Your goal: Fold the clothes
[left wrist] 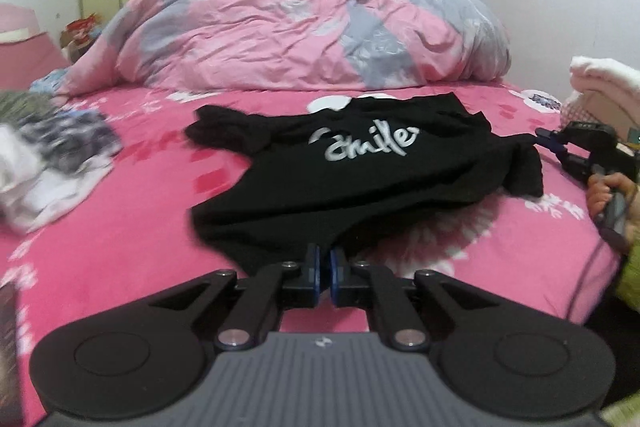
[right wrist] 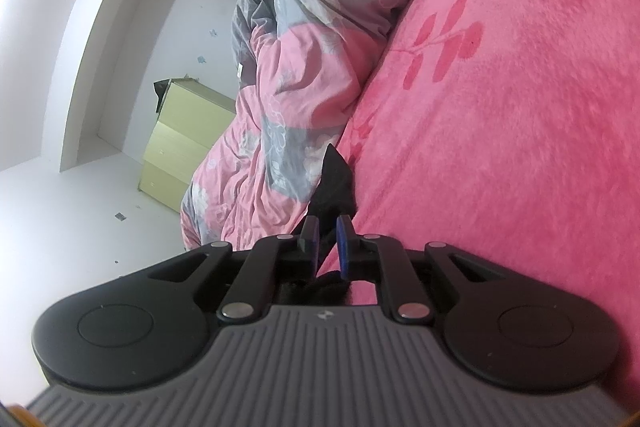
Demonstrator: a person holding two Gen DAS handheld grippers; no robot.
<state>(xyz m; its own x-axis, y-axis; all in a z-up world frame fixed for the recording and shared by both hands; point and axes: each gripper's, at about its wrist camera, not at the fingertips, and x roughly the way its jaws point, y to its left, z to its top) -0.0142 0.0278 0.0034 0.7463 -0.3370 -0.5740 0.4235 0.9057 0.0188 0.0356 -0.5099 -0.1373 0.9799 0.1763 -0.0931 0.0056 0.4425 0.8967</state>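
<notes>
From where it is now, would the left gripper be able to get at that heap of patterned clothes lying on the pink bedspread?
Probably yes. The patterned clothes lie in the open with bare bedspread between, but the left gripper is shut on the black shirt's hem and would have to let go first.

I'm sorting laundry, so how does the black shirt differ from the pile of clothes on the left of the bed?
The black shirt is one plain dark garment with white lettering; the pile of clothes is several light, patterned pieces. The shirt is spread out, pinched by both tools; the pile lies crumpled and untouched. Both rest on the pink bedspread.
</notes>
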